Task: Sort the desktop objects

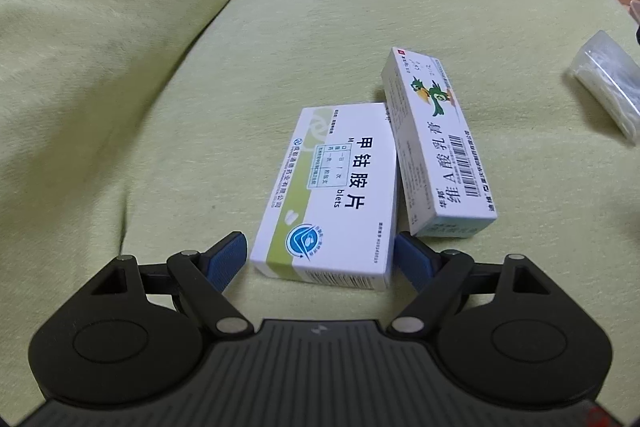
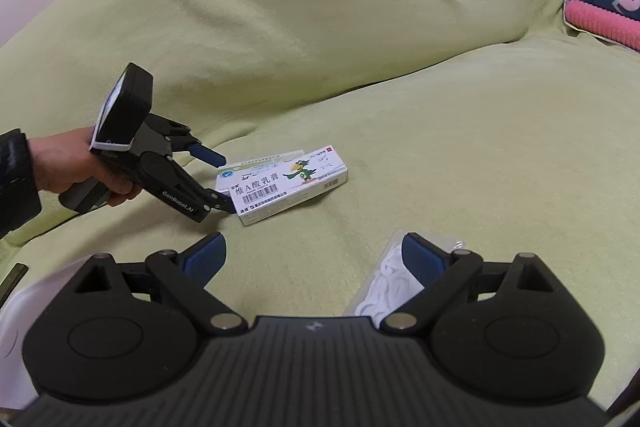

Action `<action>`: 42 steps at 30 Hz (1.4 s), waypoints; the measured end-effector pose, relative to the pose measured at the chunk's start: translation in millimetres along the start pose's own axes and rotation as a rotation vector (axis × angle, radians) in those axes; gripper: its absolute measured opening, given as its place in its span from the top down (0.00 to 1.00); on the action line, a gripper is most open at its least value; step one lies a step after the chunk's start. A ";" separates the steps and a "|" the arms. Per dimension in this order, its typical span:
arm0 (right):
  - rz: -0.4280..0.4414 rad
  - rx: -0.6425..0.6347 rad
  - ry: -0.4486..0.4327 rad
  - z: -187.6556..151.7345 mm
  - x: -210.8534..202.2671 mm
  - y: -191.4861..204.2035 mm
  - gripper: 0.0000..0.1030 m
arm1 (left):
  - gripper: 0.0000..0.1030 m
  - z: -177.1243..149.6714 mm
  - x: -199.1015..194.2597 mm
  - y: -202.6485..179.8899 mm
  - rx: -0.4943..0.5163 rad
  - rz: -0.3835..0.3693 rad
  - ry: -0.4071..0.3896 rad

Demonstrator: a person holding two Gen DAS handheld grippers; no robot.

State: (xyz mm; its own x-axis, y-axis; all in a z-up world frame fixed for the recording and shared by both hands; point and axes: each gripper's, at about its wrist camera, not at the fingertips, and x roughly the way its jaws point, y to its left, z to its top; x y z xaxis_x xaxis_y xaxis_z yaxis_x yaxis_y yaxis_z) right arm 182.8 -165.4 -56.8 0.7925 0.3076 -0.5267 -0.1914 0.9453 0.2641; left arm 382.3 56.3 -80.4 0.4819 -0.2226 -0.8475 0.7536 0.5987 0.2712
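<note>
The left gripper [image 1: 320, 259] is spread wide, with its blue pads on either side of the near end of a white and green pill box [image 1: 328, 195] in the middle of the left wrist picture. The pads are just beside the box, and I cannot tell if they touch it. A long box with a green bird [image 1: 436, 143] leans on the pill box's right side. Both lie on a light green sofa [image 1: 160, 67].

In the right wrist picture, a hand [image 2: 76, 167] at the left edge holds that gripper. The right gripper [image 2: 314, 255] is spread too, holding nothing. A clear bag of white bits [image 2: 384, 279] lies by its right finger, low in the frame.
</note>
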 end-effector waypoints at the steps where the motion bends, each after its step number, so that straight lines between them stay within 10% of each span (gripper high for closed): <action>1: 0.003 0.007 0.002 -0.1 -0.3 -0.6 0.09 | 0.19 -0.3 0.4 4.0 -0.019 -0.017 0.002; 24: 0.000 -0.043 -0.032 1.3 1.0 12.9 0.09 | 0.27 -66.7 -83.5 -79.1 -0.312 -0.021 0.079; 42: 0.158 -0.154 0.136 0.9 -28.6 36.6 0.09 | 0.27 -83.3 -127.5 -205.0 0.028 -0.026 0.002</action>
State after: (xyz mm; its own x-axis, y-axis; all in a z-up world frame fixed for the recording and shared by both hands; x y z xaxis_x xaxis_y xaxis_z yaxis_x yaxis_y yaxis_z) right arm 153.7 -139.7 -31.3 0.6625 0.4551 -0.5950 -0.4015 0.8863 0.2309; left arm 129.1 26.0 -65.9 0.4612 -0.2359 -0.8553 0.7778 0.5714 0.2618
